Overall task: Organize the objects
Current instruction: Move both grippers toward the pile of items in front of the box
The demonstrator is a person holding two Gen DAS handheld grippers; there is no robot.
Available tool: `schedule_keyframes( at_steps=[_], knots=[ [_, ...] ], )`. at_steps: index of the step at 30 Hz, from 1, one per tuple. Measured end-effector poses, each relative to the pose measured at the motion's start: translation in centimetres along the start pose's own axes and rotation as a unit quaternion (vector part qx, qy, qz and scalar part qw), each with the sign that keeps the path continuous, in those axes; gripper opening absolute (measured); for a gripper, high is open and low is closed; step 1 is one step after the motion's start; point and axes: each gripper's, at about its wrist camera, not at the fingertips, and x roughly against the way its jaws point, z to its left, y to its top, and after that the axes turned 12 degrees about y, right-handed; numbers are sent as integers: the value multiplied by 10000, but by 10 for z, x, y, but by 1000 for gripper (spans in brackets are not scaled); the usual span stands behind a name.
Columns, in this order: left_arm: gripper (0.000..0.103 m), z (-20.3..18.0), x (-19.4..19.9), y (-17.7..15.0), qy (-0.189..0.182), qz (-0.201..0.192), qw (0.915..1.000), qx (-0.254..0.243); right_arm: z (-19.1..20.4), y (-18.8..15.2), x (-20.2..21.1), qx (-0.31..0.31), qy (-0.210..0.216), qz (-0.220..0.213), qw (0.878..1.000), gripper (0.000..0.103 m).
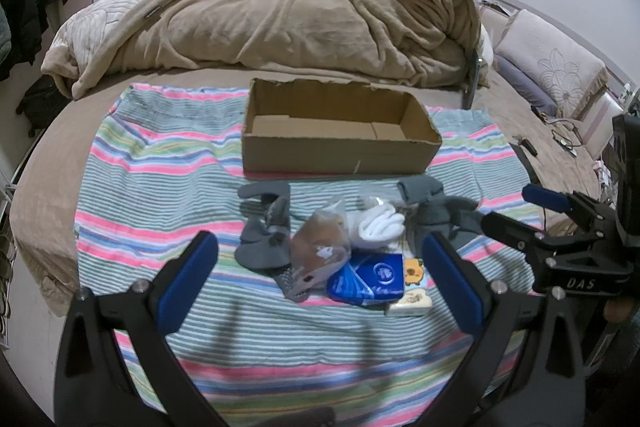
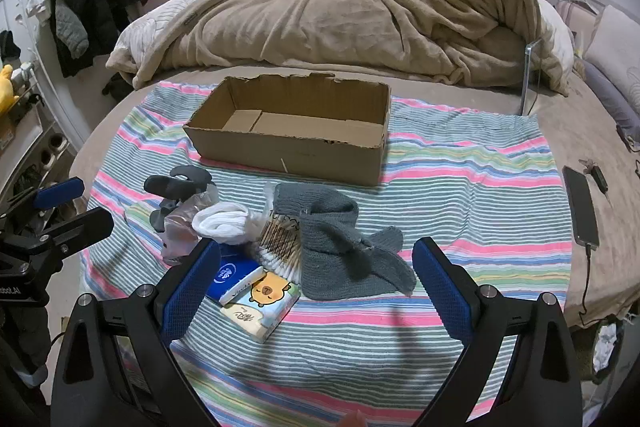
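1. Left wrist view: the left gripper point(image 1: 320, 279) hovers with its blue-padded jaws spread wide, holding nothing, above a pile of small things on the striped towel point(image 1: 160, 163) spread over the bed.
2. Right wrist view: the right gripper point(image 2: 318, 289) is likewise spread wide and empty, over the same pile.
3. An open brown cardboard box point(image 2: 296, 151) sits empty near the towel's far edge.
4. The pile lies just in front of the box: grey knitted socks point(image 2: 340, 247), a white rolled sock point(image 2: 222, 223), a blue tissue pack point(image 2: 230, 277), a cartoon-printed tissue pack point(image 2: 264, 301) and a clear bag of cotton swabs point(image 2: 280, 243).
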Motion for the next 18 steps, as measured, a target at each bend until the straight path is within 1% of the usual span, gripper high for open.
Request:
schedule_keyframes(
  at_steps=[18],
  knots=[
    [102, 4, -5, 1, -10, 14, 10000, 12, 0, 1, -4, -3, -20, 34, 10000, 98]
  ],
)
